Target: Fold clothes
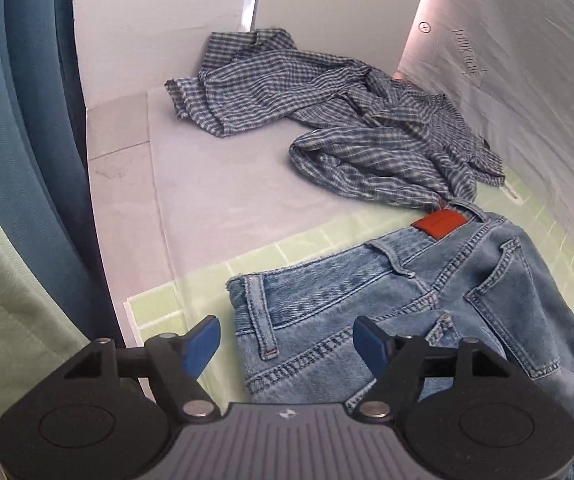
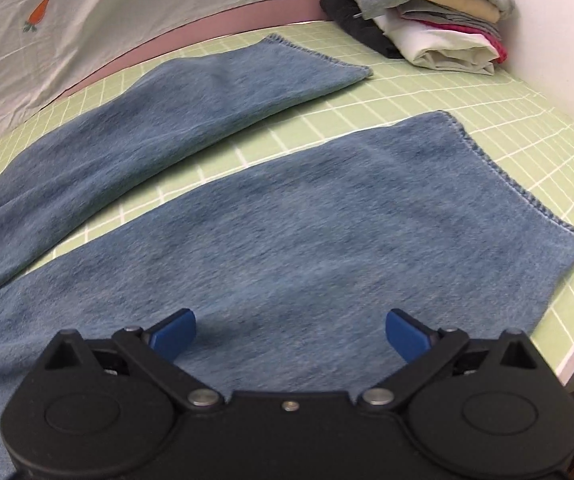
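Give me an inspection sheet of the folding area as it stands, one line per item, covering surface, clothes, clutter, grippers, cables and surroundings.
Surface: green grid mat, with a bare grey board beyond it in the left wrist view.
Job's things: jeans spread flat, legs apart, waistband toward the left gripper; crumpled plaid shirt on the grey board, touching the waistband.
Clutter: stack of folded clothes at the mat's far corner.
Grippers: left gripper open above the waistband; right gripper open above a jeans leg; neither holds anything.
Cables: nothing seen.
Surroundings: white sheet with a carrot print; blue and green curtain.
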